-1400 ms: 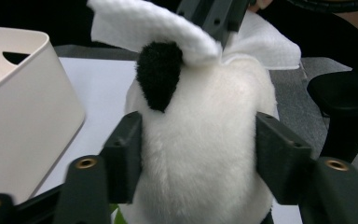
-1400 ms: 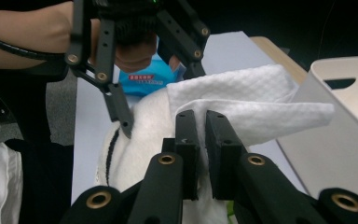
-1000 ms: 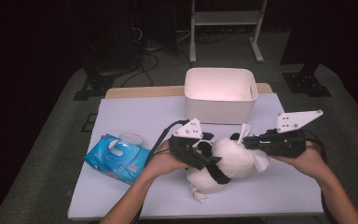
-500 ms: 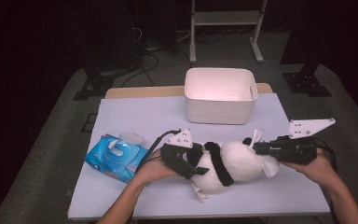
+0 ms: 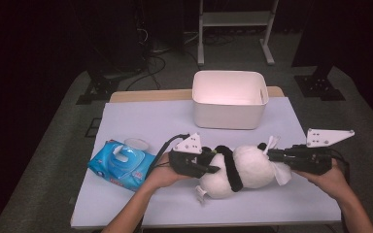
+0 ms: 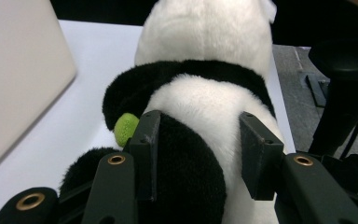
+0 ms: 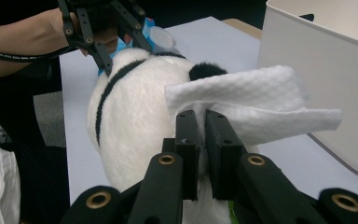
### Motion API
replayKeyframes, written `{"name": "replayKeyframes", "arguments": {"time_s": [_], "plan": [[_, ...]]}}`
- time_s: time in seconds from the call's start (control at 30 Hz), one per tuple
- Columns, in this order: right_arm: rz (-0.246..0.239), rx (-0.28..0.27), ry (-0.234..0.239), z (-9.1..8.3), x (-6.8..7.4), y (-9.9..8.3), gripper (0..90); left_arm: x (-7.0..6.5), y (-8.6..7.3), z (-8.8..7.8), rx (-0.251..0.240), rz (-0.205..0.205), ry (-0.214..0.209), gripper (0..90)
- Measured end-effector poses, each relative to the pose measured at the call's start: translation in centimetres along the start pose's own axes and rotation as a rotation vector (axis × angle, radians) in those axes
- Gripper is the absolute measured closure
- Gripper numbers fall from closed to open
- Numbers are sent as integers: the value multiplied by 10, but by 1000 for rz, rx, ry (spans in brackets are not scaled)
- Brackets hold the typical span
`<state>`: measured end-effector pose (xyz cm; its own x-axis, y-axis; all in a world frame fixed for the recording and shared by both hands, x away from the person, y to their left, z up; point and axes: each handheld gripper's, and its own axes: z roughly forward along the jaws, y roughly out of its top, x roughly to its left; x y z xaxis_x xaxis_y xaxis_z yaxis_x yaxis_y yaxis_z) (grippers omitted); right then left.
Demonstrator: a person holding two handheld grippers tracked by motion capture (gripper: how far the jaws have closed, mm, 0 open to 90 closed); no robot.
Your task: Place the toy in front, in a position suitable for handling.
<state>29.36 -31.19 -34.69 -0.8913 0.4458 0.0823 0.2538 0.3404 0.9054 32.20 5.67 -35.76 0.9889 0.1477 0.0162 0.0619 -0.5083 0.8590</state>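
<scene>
Plush panda (image 5: 240, 170) lies on its side on the table (image 5: 141, 116), in front of the white bin (image 5: 229, 99). Left hand-held gripper (image 6: 200, 156) has just been closing; its jaws straddle the panda's lower body, pads pressing the fur. Right hand-held gripper (image 7: 200, 140) is clenched on a white wipe (image 7: 256, 109) at the panda's head. Advice: hold the body firm with the left, draw the wipe lightly along the fur, keep the pinch tight so the wipe doesn't slip. Wipes pack (image 5: 121, 162) sits to the left.

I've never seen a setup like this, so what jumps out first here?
A plush panda lies on its side at the table's near edge, with the left tool clamped around its body. The right tool pinches a white wipe against its head, and a white bin stands behind.
</scene>
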Motion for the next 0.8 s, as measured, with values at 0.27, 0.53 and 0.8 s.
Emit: {"name": "replayKeyframes", "arguments": {"time_s": [0.27, 0.53, 0.8], "plan": [[69, -1, 27, 18, -4, -34, 833, -2, 4, -2, 47, 13, 16, 490], [10, -12, 38, 13, 6, -16, 833, -9, 16, 11, 83, 69, 15, 464], [-92, 76, 62, 49, 16, 14, 832, -7, 16, 12, 89, 53, 12, 446]]}}
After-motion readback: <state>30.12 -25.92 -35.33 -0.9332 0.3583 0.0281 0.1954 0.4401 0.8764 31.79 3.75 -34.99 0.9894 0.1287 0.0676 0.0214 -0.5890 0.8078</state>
